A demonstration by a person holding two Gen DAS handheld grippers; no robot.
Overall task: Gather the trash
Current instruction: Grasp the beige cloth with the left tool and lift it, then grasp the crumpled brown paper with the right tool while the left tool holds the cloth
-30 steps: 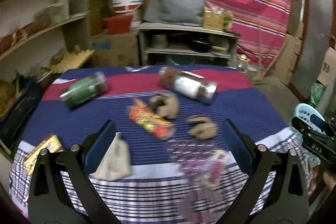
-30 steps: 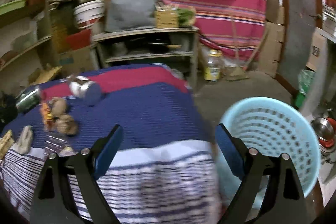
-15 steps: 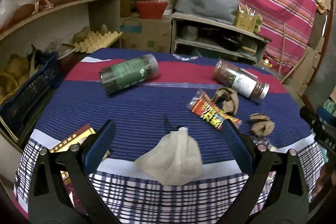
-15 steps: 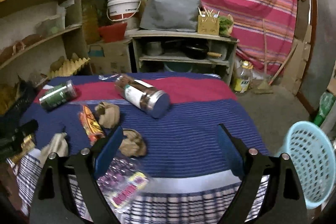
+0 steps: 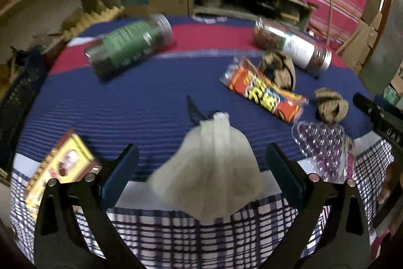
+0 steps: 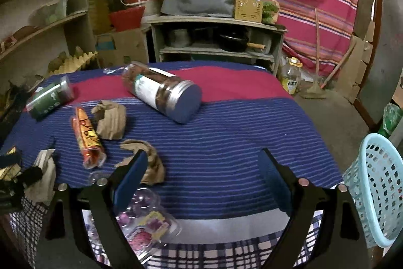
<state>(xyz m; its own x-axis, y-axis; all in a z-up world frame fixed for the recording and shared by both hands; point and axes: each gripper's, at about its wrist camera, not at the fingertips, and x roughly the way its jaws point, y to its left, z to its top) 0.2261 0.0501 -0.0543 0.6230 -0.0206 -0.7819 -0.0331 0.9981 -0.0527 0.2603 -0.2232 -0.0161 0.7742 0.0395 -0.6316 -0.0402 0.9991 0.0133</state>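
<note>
Striped cloth covers the table [image 5: 156, 102]. Centred low in the left view, a crumpled tissue [image 5: 211, 168] lies between the released left hand-held gripper [image 5: 201, 168], pointing away; right hand-held gripper [image 6: 201, 175] released, farther off.

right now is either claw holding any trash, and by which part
Nothing is held. The left claw is open around the crumpled white tissue without closing on it, and the right claw is open over the tablecloth.
</note>
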